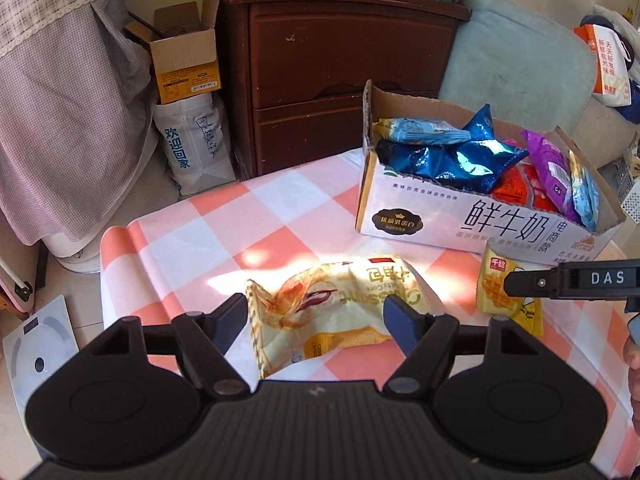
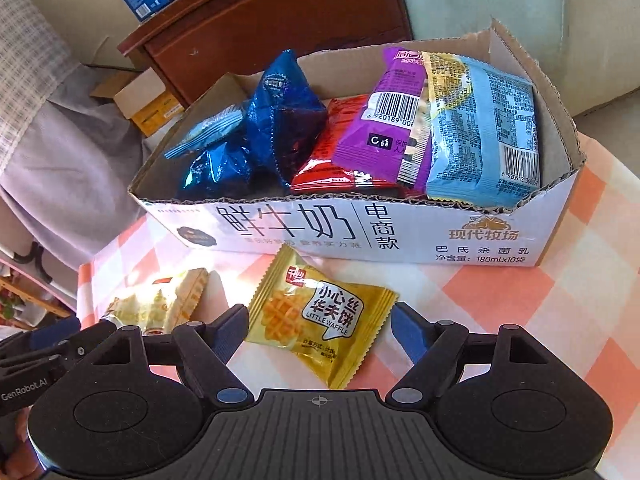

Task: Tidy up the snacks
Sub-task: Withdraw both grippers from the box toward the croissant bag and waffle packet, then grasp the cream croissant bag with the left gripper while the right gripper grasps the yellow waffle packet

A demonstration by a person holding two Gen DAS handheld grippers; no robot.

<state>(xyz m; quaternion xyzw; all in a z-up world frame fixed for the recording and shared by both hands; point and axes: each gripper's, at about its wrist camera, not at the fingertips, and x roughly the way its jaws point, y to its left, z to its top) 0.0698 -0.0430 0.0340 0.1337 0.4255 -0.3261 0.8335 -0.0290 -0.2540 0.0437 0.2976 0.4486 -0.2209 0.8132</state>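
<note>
A pale yellow croissant packet (image 1: 328,312) lies tilted on the pink-and-white checked tablecloth (image 1: 280,216). My left gripper (image 1: 318,320) has its pads against the packet's two sides, and the left edge is pressed straight along one pad. The same croissant packet (image 2: 160,304) shows in the right wrist view. A golden waffle packet (image 2: 316,320) lies flat on the cloth between the wide jaws of my right gripper (image 2: 320,320), whose pads stand at its corners without squeezing it. The cardboard milk box (image 2: 400,236) behind it holds several snack bags.
A dark wooden drawer chest (image 1: 340,72) stands behind the table. To its left are an open carton (image 1: 188,60) and a white sack (image 1: 196,144). A pale green sofa (image 1: 520,60) is at the back right. The table's left edge drops to the floor by a bathroom scale (image 1: 40,340).
</note>
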